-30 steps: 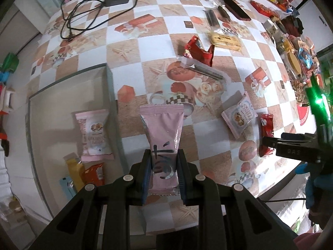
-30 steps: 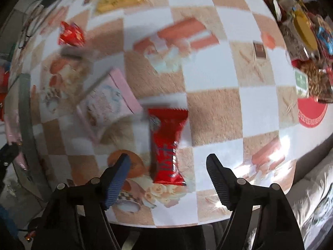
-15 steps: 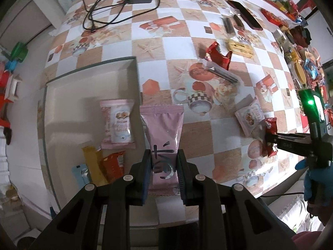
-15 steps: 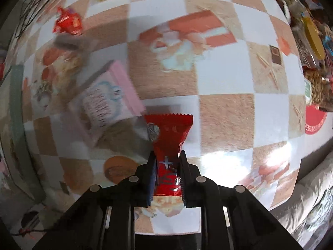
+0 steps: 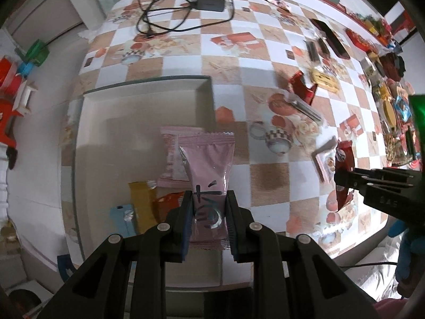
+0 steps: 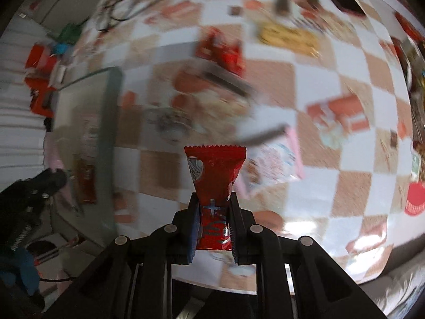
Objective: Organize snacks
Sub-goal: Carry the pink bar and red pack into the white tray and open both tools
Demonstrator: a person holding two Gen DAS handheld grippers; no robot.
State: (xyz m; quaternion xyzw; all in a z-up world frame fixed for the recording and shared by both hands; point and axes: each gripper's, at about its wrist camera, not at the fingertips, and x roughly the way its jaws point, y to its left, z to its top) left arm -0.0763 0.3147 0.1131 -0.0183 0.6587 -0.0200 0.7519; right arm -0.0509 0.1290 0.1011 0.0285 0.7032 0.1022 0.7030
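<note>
My left gripper (image 5: pixel 209 207) is shut on a pink snack packet (image 5: pixel 208 167) and hangs above the white tray (image 5: pixel 132 101), near its right wall. In the tray lie another pink packet (image 5: pixel 170 154), a yellow packet (image 5: pixel 142 202), an orange one (image 5: pixel 170 200) and a light blue one (image 5: pixel 123 215). My right gripper (image 6: pixel 214 212) is shut on a red snack packet (image 6: pixel 215 170), lifted off the checkered tablecloth. From the left wrist view that right gripper (image 5: pixel 342 178) shows at the right with the red packet (image 5: pixel 344 159). A pink-edged cookie packet (image 6: pixel 271 164) lies just beyond it.
Loose snacks lie on the table: a red wrapper (image 5: pixel 302 89), a yellow bar (image 5: pixel 325 81), dark bars (image 5: pixel 313 50) and a clear-wrapped stick (image 5: pixel 305 106). A black charger with cable (image 5: pixel 209 0) sits at the far end. More snacks crowd the right edge (image 5: pixel 390 106).
The right gripper closed on the red packet, lifted it and swung left toward the tray. The left gripper carried the pink packet from over the tablecloth to above the tray.
</note>
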